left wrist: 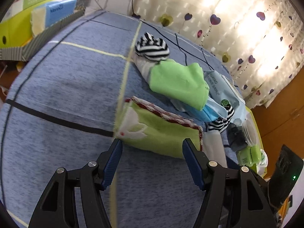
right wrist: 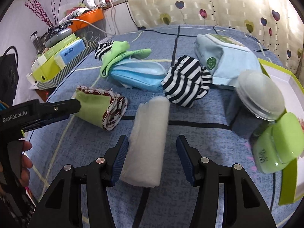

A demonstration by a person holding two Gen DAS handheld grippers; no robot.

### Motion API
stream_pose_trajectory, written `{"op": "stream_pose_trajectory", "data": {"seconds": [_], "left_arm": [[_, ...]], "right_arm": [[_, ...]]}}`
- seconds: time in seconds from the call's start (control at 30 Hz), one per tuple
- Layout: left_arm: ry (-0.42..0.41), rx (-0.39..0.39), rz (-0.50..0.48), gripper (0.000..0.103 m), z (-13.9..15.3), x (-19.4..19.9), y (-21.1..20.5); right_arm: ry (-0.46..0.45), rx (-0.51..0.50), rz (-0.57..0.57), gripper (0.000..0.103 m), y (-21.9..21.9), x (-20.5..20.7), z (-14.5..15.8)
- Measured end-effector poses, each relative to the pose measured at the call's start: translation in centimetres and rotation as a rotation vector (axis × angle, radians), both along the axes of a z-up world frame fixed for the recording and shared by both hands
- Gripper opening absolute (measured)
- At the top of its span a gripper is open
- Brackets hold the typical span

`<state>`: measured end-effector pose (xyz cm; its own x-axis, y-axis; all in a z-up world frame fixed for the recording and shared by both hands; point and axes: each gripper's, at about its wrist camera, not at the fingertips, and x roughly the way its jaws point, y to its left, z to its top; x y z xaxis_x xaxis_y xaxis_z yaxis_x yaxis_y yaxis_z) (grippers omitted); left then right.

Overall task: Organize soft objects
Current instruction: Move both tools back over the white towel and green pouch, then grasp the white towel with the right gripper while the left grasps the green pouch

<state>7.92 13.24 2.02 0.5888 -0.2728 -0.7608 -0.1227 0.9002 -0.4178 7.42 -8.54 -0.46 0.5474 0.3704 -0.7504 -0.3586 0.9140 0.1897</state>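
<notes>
My right claw (right wrist: pixel 151 153) stands wide astride the rolled white fleecy towel (right wrist: pixel 147 142) on the blue bedspread (right wrist: pixel 190 142), its pads not yet pressing; my left claw (left wrist: pixel 152 155) hangs just as wide and empty before the folded green cloth (left wrist: pixel 161 133) with its red-and-white scalloped trim. Both are limp and plush, so I reckon a pinch at one end lets the roll uncoil or the fold sag open.
</notes>
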Motion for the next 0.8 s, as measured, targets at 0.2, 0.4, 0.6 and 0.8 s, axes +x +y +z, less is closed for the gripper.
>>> {"op": "stream_pose_trajectory", "data": {"seconds": [0.2, 0.4, 0.6, 0.8], "left_arm": [[0.029, -0.032, 0.008, 0.065, -0.6, 1.5, -0.6], [0.046, -0.034, 0.058, 0.065, -0.5, 2.9, -0.7], [0.035, -0.046, 0.07, 0.063, -0.6, 3.8, -1.5], [0.034, -0.035, 0.075, 0.045, -0.7, 4.1, -1.6]], "right_arm": [[-0.007, -0.02, -0.006, 0.054, 0.3, 0.4, 0.0], [-0.011, -0.047, -0.007, 0.054, 0.6, 0.6, 0.0], [-0.012, -0.023, -0.006, 0.054, 0.3, 0.7, 0.0], [-0.011, -0.004, -0.004, 0.045, 0.0, 0.6, 0.0]]}}
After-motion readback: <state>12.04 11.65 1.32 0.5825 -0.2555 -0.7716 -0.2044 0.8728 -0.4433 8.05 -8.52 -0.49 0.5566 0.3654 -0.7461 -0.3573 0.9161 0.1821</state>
